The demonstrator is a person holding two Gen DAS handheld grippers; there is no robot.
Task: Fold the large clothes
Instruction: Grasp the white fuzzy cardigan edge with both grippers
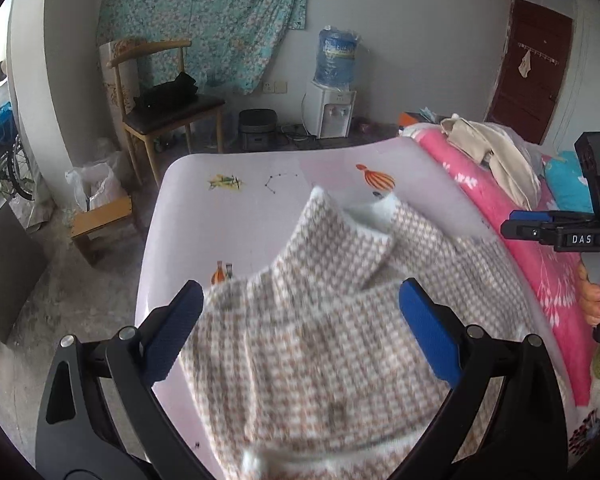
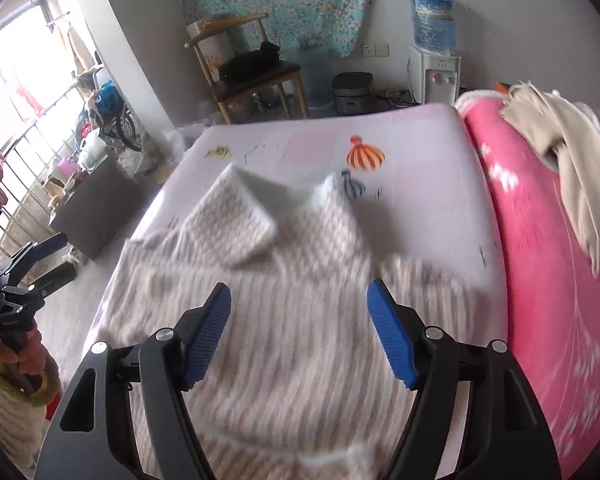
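While both grippers hang over the bed pointing steeply down, the left gripper has its blue ribbed pads spread wide with nothing pinched between them, and the right gripper likewise stands well open and empty. Below and between the fingers of each lies the beige-and-white houndstooth knit jacket, spread on the pale lilac printed bed sheet with its white-lined collar pointing toward the far end of the bed; the right wrist view shows it blurred. A hand at the right edge of the left wrist view grips the handle of the right gripper. Just beside the jacket, along the right of the sheet, runs a bright pink blanket with white flowers, and a crumpled cream cloth rests on it. Beyond the bed stand a wooden chair with a dark seat, a white water dispenser with a blue bottle, and a turquoise floral curtain on the wall.
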